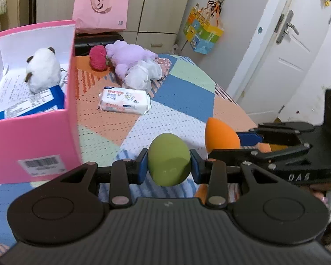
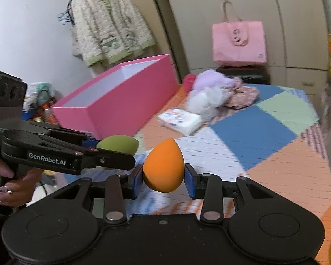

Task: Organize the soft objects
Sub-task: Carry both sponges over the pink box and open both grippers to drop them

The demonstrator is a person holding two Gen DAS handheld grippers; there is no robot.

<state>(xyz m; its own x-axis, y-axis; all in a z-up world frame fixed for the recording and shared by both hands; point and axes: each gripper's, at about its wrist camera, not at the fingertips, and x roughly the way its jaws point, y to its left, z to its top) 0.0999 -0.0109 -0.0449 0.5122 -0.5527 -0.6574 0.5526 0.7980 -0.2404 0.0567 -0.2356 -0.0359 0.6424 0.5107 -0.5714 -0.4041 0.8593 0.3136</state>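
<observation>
The left claw (image 1: 168, 162) pinches a green sponge (image 1: 168, 160) and the right claw (image 2: 163, 177) an orange sponge (image 2: 164, 165), both lifted off the patchwork bench (image 1: 183, 97), probably bound for the pink box (image 1: 33, 132) at ten o'clock (toy inside).

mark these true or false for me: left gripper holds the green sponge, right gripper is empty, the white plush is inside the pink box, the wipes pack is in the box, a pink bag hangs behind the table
1. The left gripper holds the green sponge. True.
2. The right gripper is empty. False: it is shut on the orange sponge.
3. The white plush sits inside the pink box. True.
4. The wipes pack is in the box. False: it lies on the patchwork table cover, beside the box.
5. A pink bag hangs behind the table. True.
</observation>
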